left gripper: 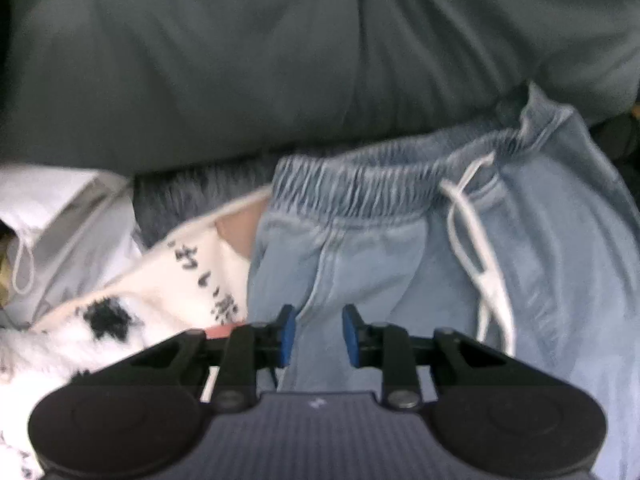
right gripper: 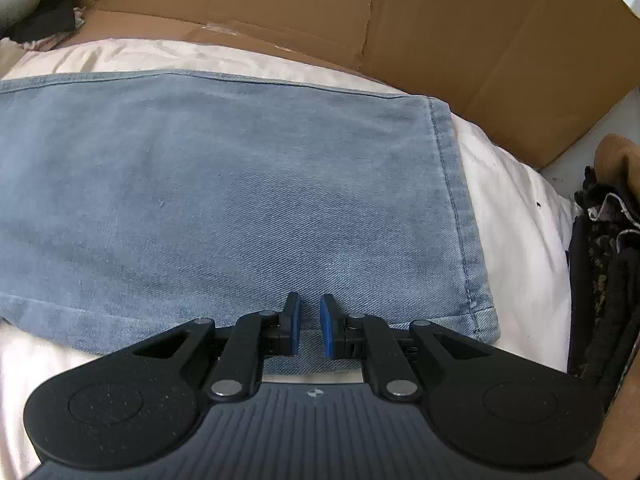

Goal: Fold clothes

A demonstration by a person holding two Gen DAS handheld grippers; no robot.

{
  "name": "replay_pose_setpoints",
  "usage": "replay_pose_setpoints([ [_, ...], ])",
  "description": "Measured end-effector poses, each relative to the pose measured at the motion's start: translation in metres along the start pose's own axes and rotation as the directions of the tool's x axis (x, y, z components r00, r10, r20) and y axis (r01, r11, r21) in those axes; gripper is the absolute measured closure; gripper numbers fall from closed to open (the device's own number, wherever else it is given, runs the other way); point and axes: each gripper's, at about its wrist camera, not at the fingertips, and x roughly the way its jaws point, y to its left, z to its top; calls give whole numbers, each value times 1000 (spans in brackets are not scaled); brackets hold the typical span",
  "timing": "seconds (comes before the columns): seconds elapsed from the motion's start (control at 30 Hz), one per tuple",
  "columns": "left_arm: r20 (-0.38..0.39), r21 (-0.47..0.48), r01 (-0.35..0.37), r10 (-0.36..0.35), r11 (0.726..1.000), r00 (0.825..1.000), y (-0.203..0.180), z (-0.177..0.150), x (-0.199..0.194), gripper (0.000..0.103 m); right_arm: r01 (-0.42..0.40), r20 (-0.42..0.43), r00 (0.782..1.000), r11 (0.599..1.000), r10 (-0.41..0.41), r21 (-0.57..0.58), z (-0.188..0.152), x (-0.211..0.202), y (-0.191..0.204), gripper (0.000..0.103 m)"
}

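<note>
The left gripper point(left gripper: 319, 336) sits low over the top part of the blue jeans point(left gripper: 400, 264). Its two blue pads point(left gripper: 289, 334) are apart, with a gap between them, and blue cloth shows in that gap, but it is hard to tell if the pads touch it. The stretchy waistband point(left gripper: 380, 184) is bunched up, and a white string point(left gripper: 476, 240) hangs down from it. To the left lies a white cloth with black marks point(left gripper: 180, 280), and beside that a pale grey piece of clothing point(left gripper: 68, 232). Behind all of it is a big dark grey cloth point(left gripper: 280, 60). This view is blurry. The right gripper point(right gripper: 310, 330) is over the leg end of the blue jeans point(right gripper: 240, 192), near the stitched hem point(right gripper: 460, 216). Its pads point(right gripper: 295, 330) are a little apart, with the edge of the leg under them. The leg lies flat on a white sheet point(right gripper: 512, 216). A brown cardboard box point(right gripper: 460, 40) stands behind it, and dark clothes point(right gripper: 604, 264) are piled on the right.
</note>
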Motion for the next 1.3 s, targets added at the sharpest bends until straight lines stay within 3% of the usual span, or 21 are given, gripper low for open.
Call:
replay_pose_setpoints([
  [0.1,32,-3,17,-17,1000,999,-5,9,-15,72,-5,-9,1000,1000,5,25,2,-3,-1,87],
  [0.3,-38,-46,45,-47,998,998,-14,22,13,74,-82,32,996,997,82,-10,0,-34,9,75],
  [0.5,-89,-41,3,-7,999,996,-20,35,43,74,-162,58,984,985,166,-67,4,-78,24,75],
  [0.67,-93,-39,-63,59,997,994,-13,48,66,78,-273,-27,962,956,272,-105,10,-110,34,74],
  [0.73,-89,-73,-68,61,995,994,-5,50,70,79,-289,-47,957,952,285,-106,11,-121,39,74],
  [0.87,-74,-37,-76,73,996,995,-8,44,66,79,-324,-106,944,938,312,-127,7,-135,57,74],
  [0.97,-88,-72,-42,36,997,995,-7,34,51,80,-332,-127,939,938,319,-99,-1,-148,70,74],
  [1.07,-73,-45,16,-19,999,997,-11,22,31,73,-367,-100,927,929,361,-47,-11,-164,81,73],
  [1.13,-76,-41,50,-53,998,996,-14,17,24,71,-361,-66,932,929,356,-79,-22,-174,92,61],
  [1.2,-87,-36,79,-82,996,993,-19,14,23,70,-361,-54,932,928,357,-89,-37,-178,101,60],
  [1.3,-109,-38,103,-107,994,988,-26,10,27,68,-400,-70,915,916,397,-40,-63,-175,111,60],
])
